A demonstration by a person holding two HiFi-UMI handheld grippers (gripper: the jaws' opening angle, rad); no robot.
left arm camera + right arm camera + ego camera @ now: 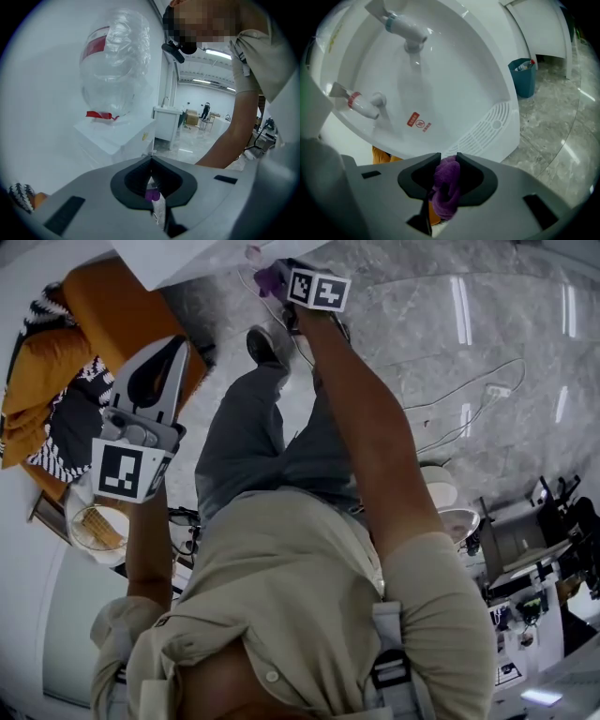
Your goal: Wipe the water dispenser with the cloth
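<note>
Cloth, bunched, partly hidden where the right gripper clamps it, lies lengthwise toward the water dispenser; left gripper closed, empty.

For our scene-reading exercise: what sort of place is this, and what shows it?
Probably an office or workshop hall: a bottle-topped water dispenser, a polished stone floor, and workbenches crowded with equipment nearby.
</note>
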